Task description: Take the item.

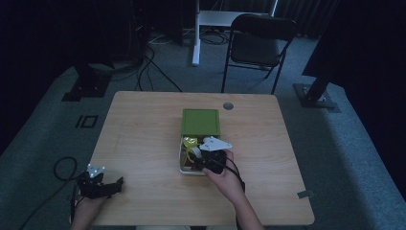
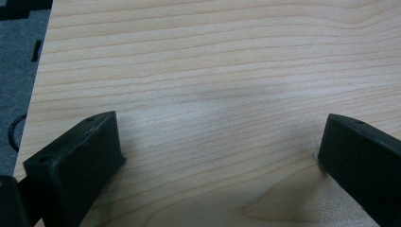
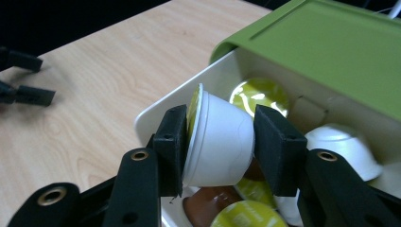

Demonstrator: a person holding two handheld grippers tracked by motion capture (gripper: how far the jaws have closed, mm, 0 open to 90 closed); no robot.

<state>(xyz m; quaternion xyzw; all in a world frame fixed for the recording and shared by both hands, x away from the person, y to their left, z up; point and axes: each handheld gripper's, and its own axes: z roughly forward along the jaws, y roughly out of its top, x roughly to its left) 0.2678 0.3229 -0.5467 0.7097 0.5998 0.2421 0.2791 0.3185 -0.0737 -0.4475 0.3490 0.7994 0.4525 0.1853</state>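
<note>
High view: right claw (image 1: 201, 160) sits over the white box (image 1: 182, 163) with its green lid (image 1: 201, 121) at mid-desk (image 1: 143, 139). Left gripper view: left claw (image 2: 217, 156) spread wide, released above bare wood. Right gripper view: jaws clamp a white coffee capsule (image 3: 217, 142), sideways, above other capsules.

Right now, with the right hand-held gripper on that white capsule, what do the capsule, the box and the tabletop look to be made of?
Capsule: looks like smooth white plastic with a faint sheen, with a glossy yellow-green lid that is probably foil. Box: seems rigid white plastic, thin-walled, under a matte green lid, likely plastic too. Table: pale wood grain; solid or laminate, I cannot tell.
</note>
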